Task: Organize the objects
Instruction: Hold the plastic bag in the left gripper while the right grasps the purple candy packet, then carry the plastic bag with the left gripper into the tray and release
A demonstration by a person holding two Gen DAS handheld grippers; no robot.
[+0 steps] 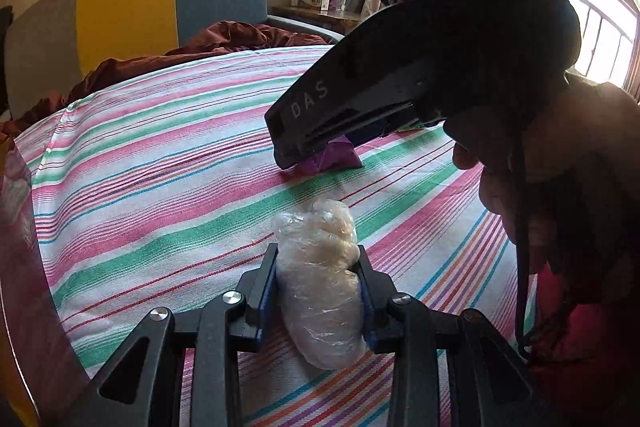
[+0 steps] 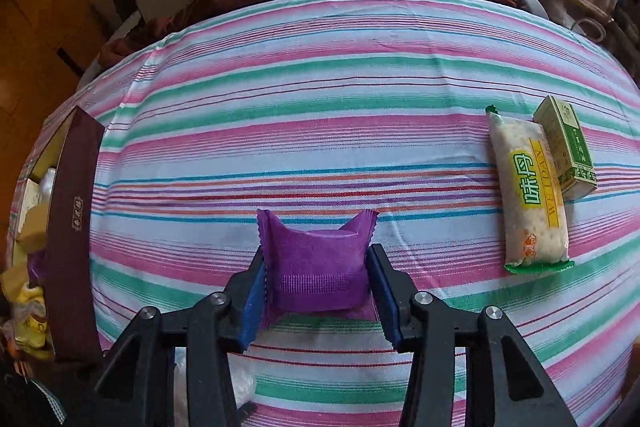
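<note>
Woven cloth sheet (image 2: 320,99); crinkly glossy plastic wrap (image 1: 320,283); matt purple packet (image 2: 316,267).

Left gripper (image 1: 318,267): pitched downward, its two black fingers with blue pads (image 1: 267,291) clamped on the sides of a clear-wrapped pale bundle (image 1: 320,291), which stands between them and projects past the tips. Right gripper (image 2: 316,279): pitched steeply downward, blue-padded fingers (image 2: 384,287) pressed against both flanks of a purple packet (image 2: 316,267), whose wrapper buckles inward at the pads. In the left wrist view the right gripper's black body slants down from upper right, carried by the person's right hand (image 1: 492,19) in a dark knitted glove with a striped cuff.
</note>
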